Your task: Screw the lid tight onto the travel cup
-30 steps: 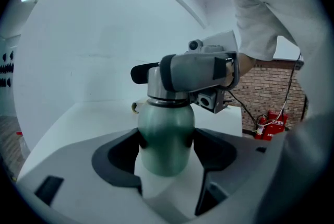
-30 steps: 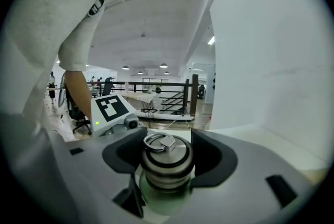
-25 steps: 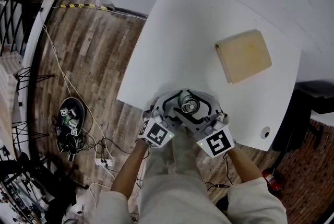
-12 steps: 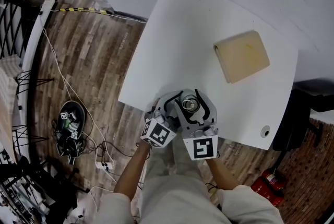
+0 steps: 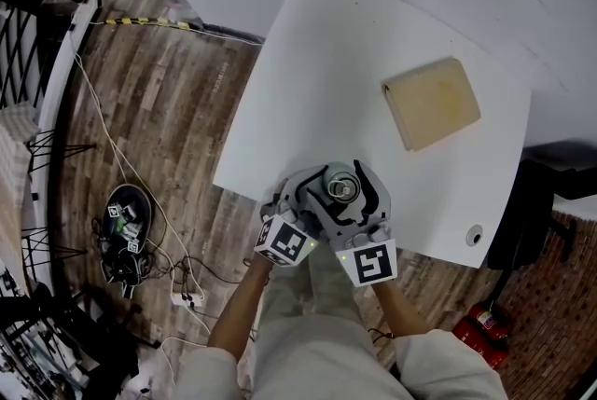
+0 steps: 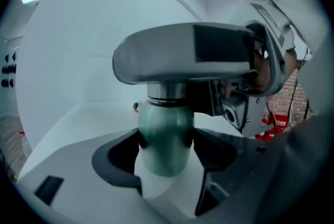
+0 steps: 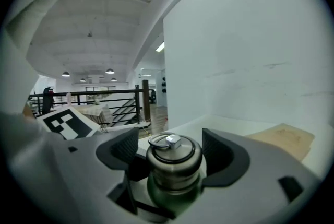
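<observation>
The travel cup [image 5: 339,190] stands near the front edge of the white table [image 5: 317,62]. In the left gripper view its green body [image 6: 166,137] sits between the pads, and my left gripper [image 6: 166,151] is shut on it. My right gripper [image 5: 349,195] reaches in over the cup from the near side. In the right gripper view the steel lid [image 7: 173,149] with its small ring sits on the cup between the jaws. The right gripper [image 7: 172,155] is opening, and gaps show on both sides of the lid.
A tan block [image 5: 431,102] lies at the back right of the table. A round hole [image 5: 475,237] marks the near right corner. Beyond the table's left edge is wood floor with cables and a pile of gear [image 5: 126,216].
The right gripper's marker cube swung left around the cup, then slightly back. Its jaws now stand wider around the lid. The left gripper and cup have stayed put.
</observation>
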Tool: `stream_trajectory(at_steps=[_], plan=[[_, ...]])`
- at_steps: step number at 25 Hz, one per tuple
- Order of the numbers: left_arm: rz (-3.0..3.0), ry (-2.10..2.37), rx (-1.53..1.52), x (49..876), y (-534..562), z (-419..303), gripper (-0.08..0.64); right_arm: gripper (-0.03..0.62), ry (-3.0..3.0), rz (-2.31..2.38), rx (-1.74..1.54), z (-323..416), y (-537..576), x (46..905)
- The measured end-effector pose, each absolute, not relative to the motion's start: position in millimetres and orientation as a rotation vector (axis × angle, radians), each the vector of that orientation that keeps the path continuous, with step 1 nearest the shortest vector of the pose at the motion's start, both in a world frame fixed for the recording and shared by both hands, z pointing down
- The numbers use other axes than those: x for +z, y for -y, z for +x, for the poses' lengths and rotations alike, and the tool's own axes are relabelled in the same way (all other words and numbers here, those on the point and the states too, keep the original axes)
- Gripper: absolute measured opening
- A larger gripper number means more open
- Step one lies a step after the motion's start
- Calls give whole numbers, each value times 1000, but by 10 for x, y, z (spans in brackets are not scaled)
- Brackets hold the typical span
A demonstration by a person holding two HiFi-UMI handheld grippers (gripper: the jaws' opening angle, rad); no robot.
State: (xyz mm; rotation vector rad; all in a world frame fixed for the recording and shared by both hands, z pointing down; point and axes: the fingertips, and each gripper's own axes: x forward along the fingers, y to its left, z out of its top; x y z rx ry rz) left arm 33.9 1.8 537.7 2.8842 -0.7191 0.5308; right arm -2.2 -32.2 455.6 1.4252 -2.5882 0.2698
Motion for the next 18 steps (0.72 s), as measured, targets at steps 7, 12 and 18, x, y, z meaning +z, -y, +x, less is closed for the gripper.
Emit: stream_trajectory(at_steps=[7, 12, 18], plan=[[2885, 713, 528, 5358, -29, 340, 327, 371, 2756, 956, 225, -41, 150, 4555], [2884, 712, 529, 5364, -17, 354, 325, 360, 2763, 582, 76, -43, 67, 4564], [2886, 713, 532, 5370, -24, 350, 325, 310, 2762, 309, 11, -88, 46, 4559]])
